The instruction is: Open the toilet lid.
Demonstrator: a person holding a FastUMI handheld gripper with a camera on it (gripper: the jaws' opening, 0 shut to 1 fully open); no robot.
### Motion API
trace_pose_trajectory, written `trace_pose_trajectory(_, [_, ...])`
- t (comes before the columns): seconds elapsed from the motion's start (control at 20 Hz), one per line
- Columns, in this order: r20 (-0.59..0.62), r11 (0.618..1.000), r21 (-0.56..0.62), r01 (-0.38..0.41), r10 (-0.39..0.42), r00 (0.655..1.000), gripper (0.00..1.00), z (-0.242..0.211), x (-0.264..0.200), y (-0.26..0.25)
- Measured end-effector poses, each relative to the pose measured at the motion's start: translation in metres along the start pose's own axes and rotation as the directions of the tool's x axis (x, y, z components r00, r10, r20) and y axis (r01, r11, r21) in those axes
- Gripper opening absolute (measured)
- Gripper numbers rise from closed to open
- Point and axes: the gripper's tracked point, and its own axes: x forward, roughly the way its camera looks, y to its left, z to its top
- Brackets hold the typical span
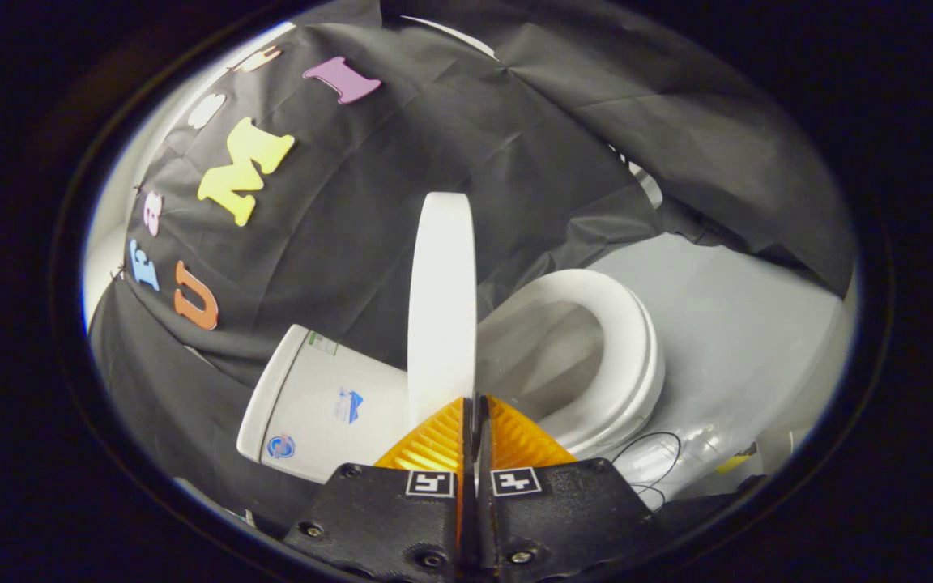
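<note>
Toilet lid (441, 300) stands raised, seen edge-on as a tall white slab rising straight ahead of the fingertips, its near edge meeting the gripper (473, 401) at the tips. Fingers are drawn together with almost no gap between them; whether they pinch the lid's rim or merely rest against it cannot be told, since the contact point is hidden behind the tips. To one side of the lid the seat ring (624, 356) lies down on the bowl, open and uncovered; to the other side sits the tank (317, 405), which the lid has yet to reach. Judgement: lift mostly done, the lid near upright. To finish well, ease the lid back toward the tank in a slow arc about the hinge, then let go only once it leans at rest.
</note>
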Motion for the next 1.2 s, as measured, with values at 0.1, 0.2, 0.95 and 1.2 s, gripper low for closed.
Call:
trace_pose_trajectory(0.1, [0.003, 1.0, -0.018, 0.009, -0.009, 1.0, 0.04, -0.001, -0.001, 0.009])
trace_pose_trajectory(0.2, [0.006, 0.999, -0.035, 0.015, -0.015, 1.0, 0.04, -0.001, -0.002, 0.016])
trace_pose_trajectory(0.95, [0.056, 0.969, -0.233, 0.077, -0.066, 0.996, 0.04, -0.01, -0.01, 0.082])
trace_pose_trajectory(1.2, [0.085, 0.943, -0.313, 0.111, -0.089, 0.992, 0.04, -0.017, -0.008, 0.108])
